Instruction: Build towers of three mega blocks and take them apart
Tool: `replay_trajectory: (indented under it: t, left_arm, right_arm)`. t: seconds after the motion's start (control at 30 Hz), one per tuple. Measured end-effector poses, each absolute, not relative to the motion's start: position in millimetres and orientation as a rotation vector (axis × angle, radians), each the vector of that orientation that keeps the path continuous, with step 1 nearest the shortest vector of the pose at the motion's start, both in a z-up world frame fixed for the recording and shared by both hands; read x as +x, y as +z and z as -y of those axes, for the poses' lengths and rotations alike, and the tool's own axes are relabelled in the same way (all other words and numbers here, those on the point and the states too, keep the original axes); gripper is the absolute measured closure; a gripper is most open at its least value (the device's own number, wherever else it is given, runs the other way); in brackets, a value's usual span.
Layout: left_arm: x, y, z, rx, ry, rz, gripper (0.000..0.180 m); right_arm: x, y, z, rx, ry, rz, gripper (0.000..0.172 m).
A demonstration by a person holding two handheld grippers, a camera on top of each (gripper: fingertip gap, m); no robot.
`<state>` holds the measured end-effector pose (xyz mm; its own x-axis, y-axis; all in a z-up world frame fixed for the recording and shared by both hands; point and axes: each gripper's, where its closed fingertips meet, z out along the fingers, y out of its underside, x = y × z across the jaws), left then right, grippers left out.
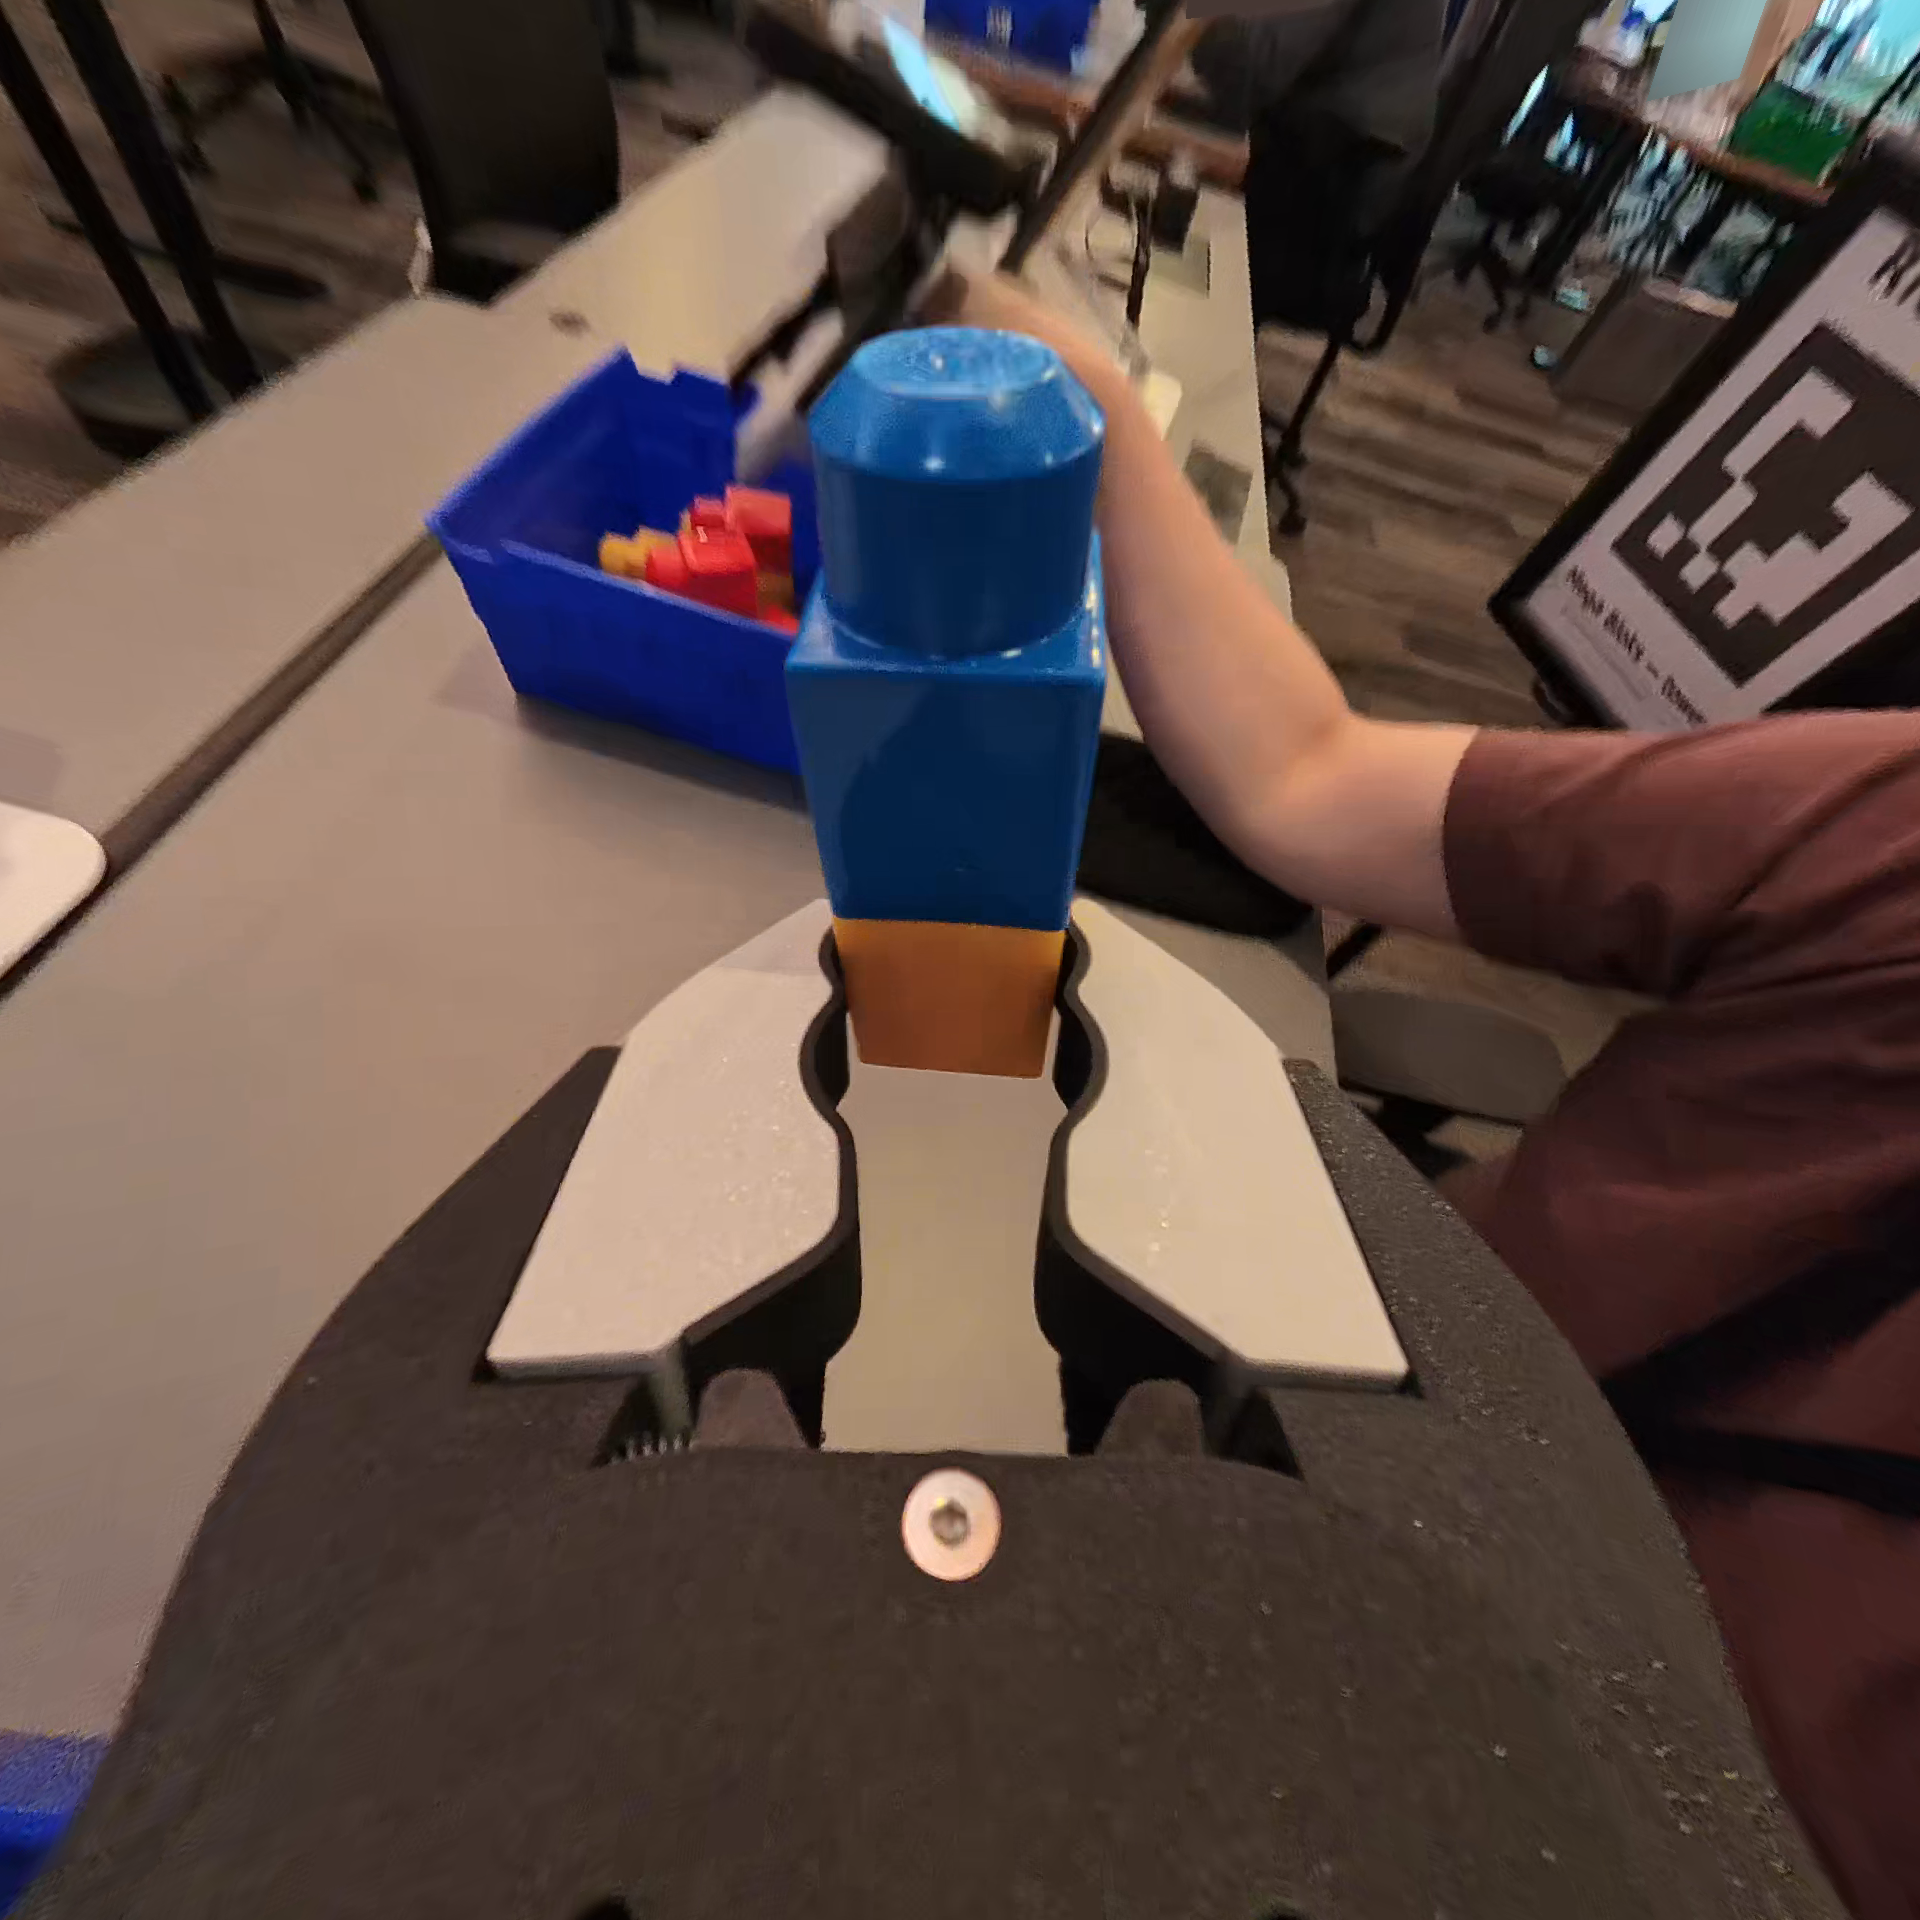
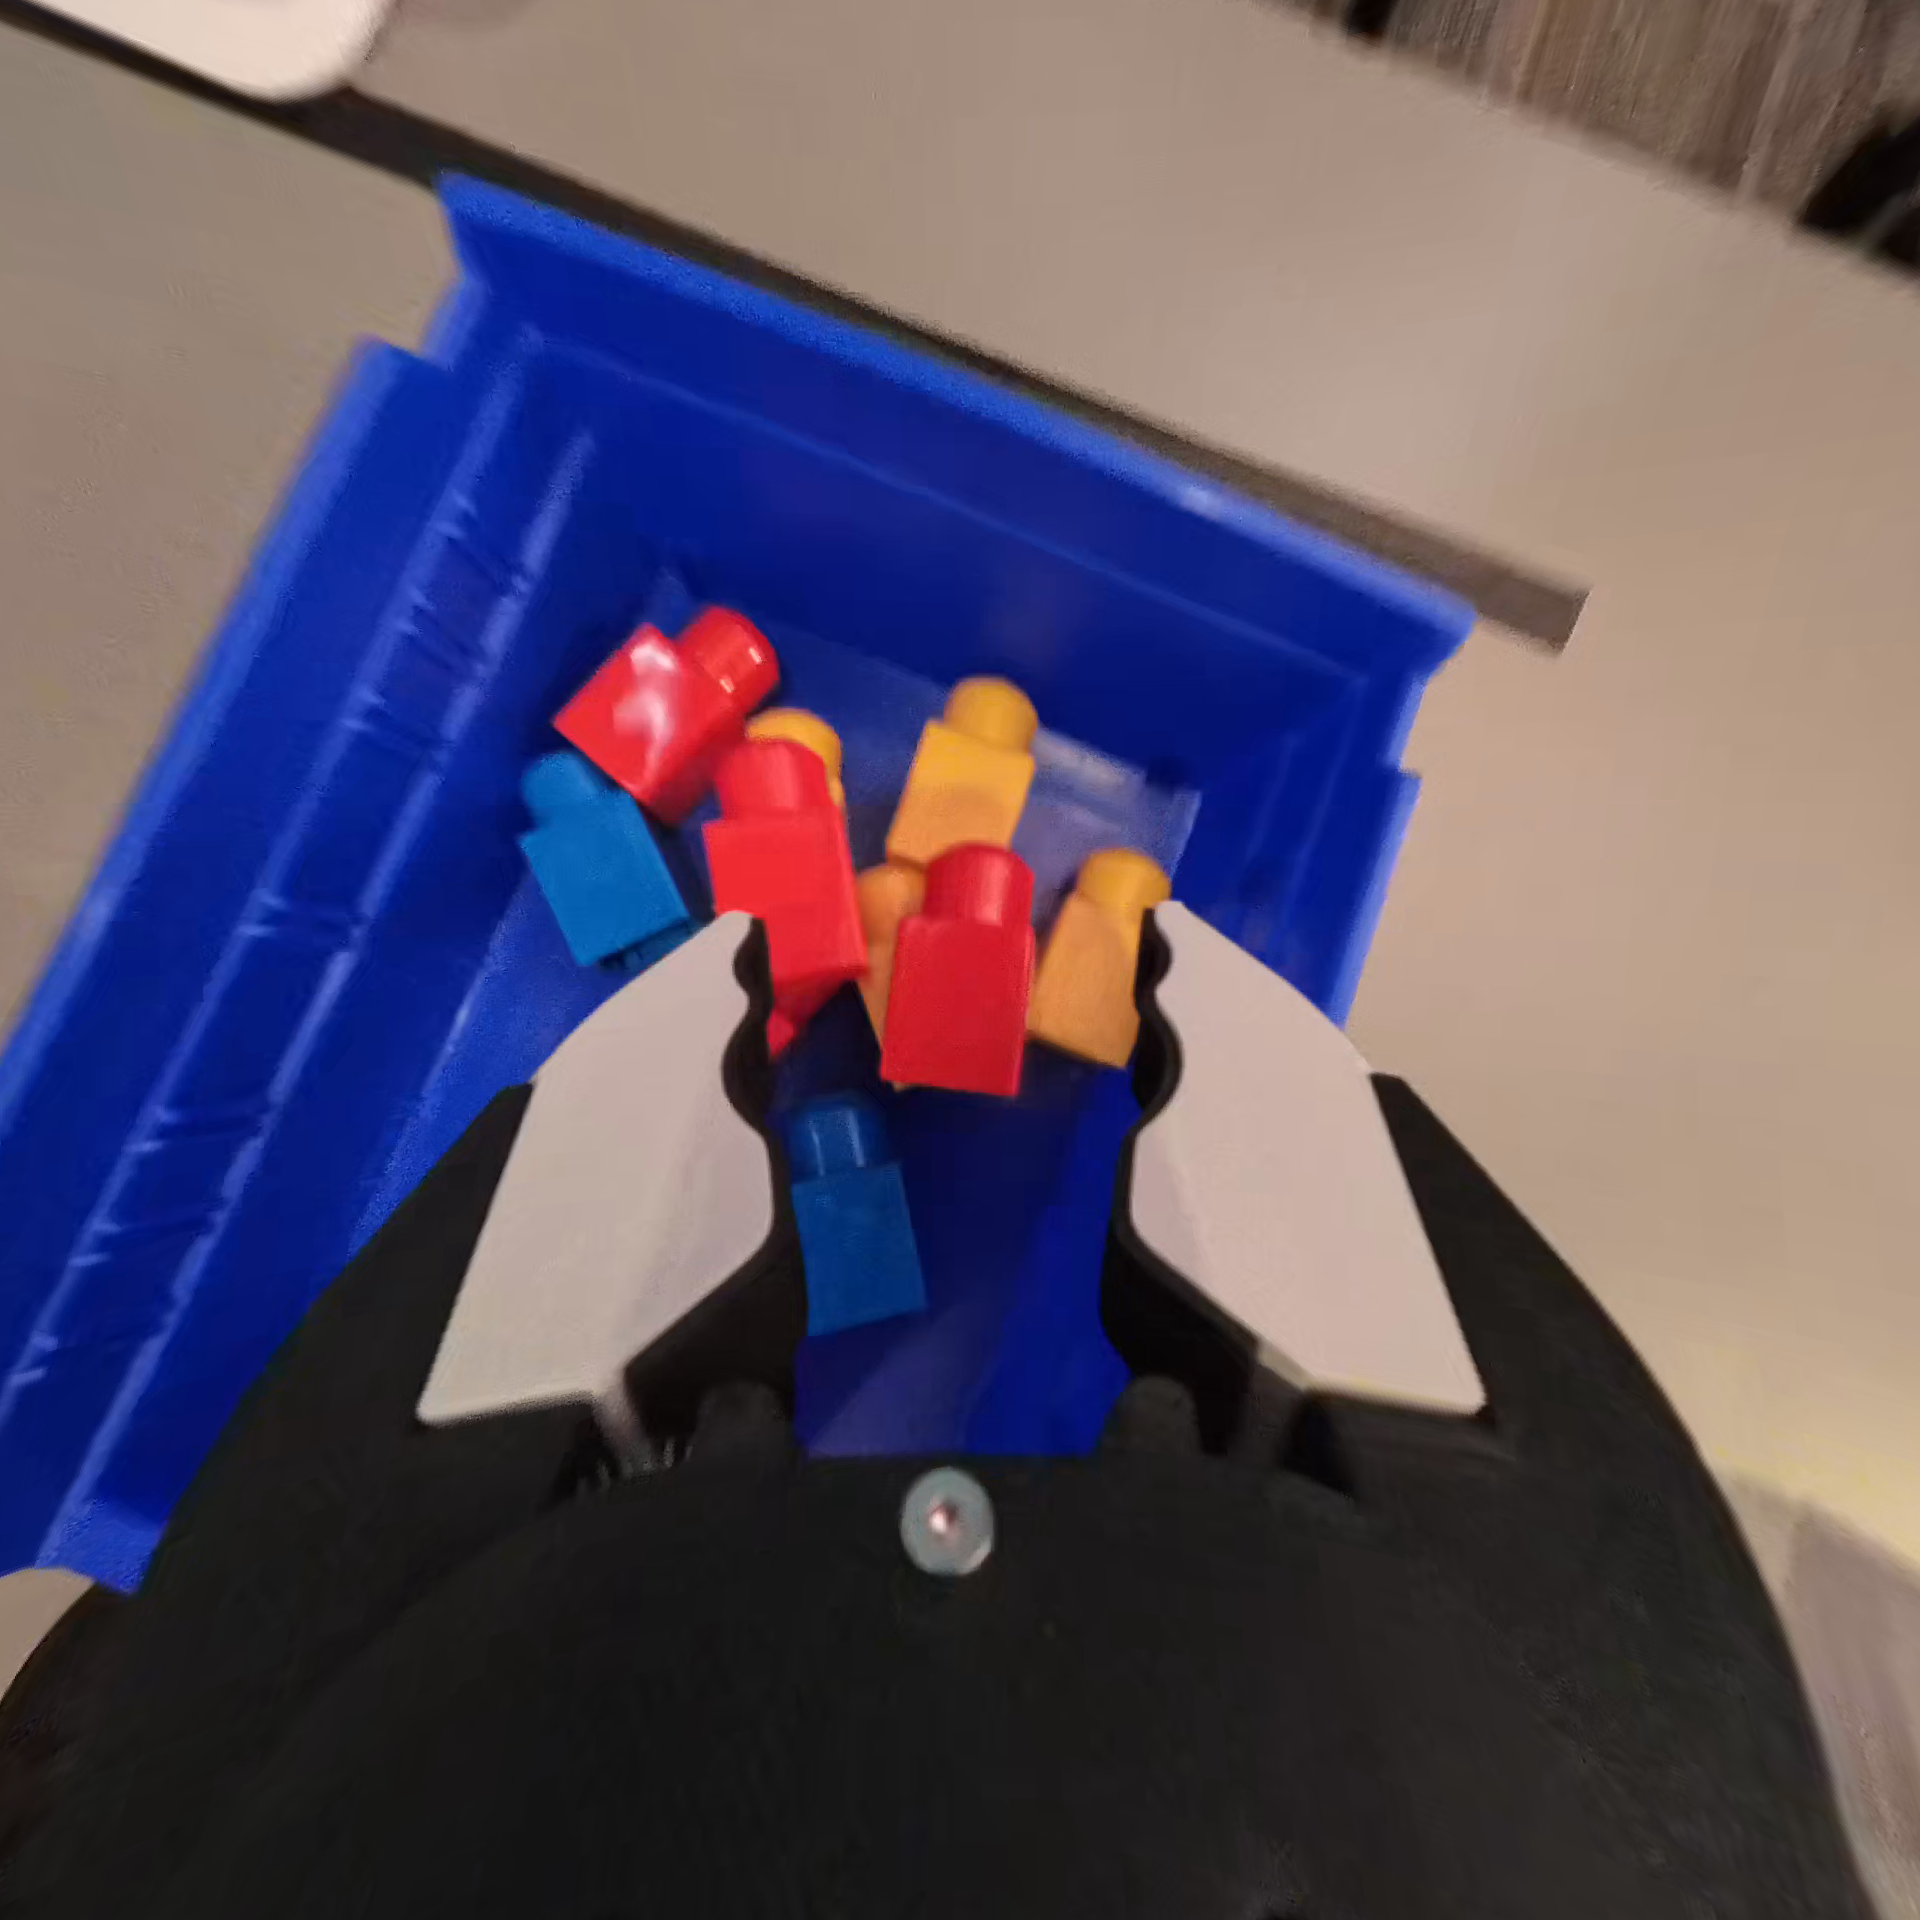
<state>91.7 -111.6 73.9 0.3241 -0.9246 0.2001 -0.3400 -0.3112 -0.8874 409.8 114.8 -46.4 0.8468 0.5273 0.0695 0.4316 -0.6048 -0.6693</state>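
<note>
While the left tongs (image 1: 951, 997) clamp an orange block (image 1: 951, 1003) capped by a blue block (image 1: 951, 790), the right tongs (image 2: 951, 977), wide open and empty, hover above the blue bin (image 2: 312, 831), a red block (image 2: 961, 987) directly ahead, stud pointing away.

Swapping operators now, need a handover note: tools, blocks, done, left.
Left tool: shut on the orange block, with a blue block stacked on top. That makes two of three.
Right tool: open, over the blue bin, holding nothing.
Bin: loose red, orange and blue blocks; a red block lies nearest, between the open fingers, not gripped.
Done: two-block stack in the left tool.
Left: pick a third block, press it onto the blue one, then take the tower apart.
</note>
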Motion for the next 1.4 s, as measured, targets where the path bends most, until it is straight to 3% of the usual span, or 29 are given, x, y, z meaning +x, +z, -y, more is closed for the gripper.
replay_trajectory:
  t: [0.03, 0.07, 0.17, 0.23, 0.43, 0.47, 0.5, 0.53, 0.73, 0.83, 0.9, 1.03, 1.23, 1.37, 1.4]
  left_arm:
    - [94, 65, 113, -1.866, -0.966, -1.152, 0.145]
    - [96, 57, 114, -1.902, -0.984, -1.176, 0.144]
    - [105, 41, 123, -1.967, -1.080, -1.252, 0.145]
    - [106, 29, 120, -2.017, -1.036, -1.274, 0.145]
    - [107, 27, 113, -2.011, -0.975, -1.256, 0.145]
    - [106, 27, 112, -2.008, -0.968, -1.255, 0.145]
    - [106, 28, 112, -2.006, -0.962, -1.255, 0.145]
    - [105, 27, 112, -2.012, -0.949, -1.258, 0.145]
    - [107, 31, 114, -2.003, -1.025, -1.229, 0.145]
    - [100, -5, 119, -2.124, -0.882, -1.403, 0.144]
    - [112, 3, 119, -2.093, -0.997, -1.352, 0.145]
    - [112, 23, 118, -2.015, -1.116, -1.284, 0.145]
    - [115, 30, 128, -1.994, -1.215, -1.286, 0.145]
    - [119, 31, 134, -1.989, -1.254, -1.305, 0.145]
    - [119, 33, 134, -1.978, -1.276, -1.300, 0.145]
  right_arm:
    - [386, -19, -111, -2.170, 0.192, 0.783, 0.095]
    - [353, 11, -100, -2.001, 0.236, 0.892, 0.089]
    - [227, 96, -10, -1.374, 0.583, 1.247, 0.096]
    - [168, 125, 56, -1.107, 0.884, 1.347, 0.105]
    - [97, 92, 93, -1.371, 1.257, 1.441, 0.098]
    - [93, 85, 95, -1.399, 1.291, 1.468, 0.108]
    - [91, 77, 97, -1.432, 1.309, 1.506, 0.129]
    - [89, 72, 97, -1.455, 1.315, 1.528, 0.134]
    - [83, 97, 91, -1.397, 1.450, 1.353, 0.135]
    - [116, 129, 55, -1.354, 1.523, 1.097, 0.136]
    - [154, 115, 20, -1.492, 1.311, 1.087, 0.135]
    - [292, 41, -72, -1.938, 0.396, 0.964, 0.135]
    - [399, -81, -102, -2.482, 0.192, 0.768, 0.134]
    - [404, -85, -111, -2.467, 0.185, 0.713, 0.132]
    - [401, -73, -113, -2.416, 0.156, 0.720, 0.124]
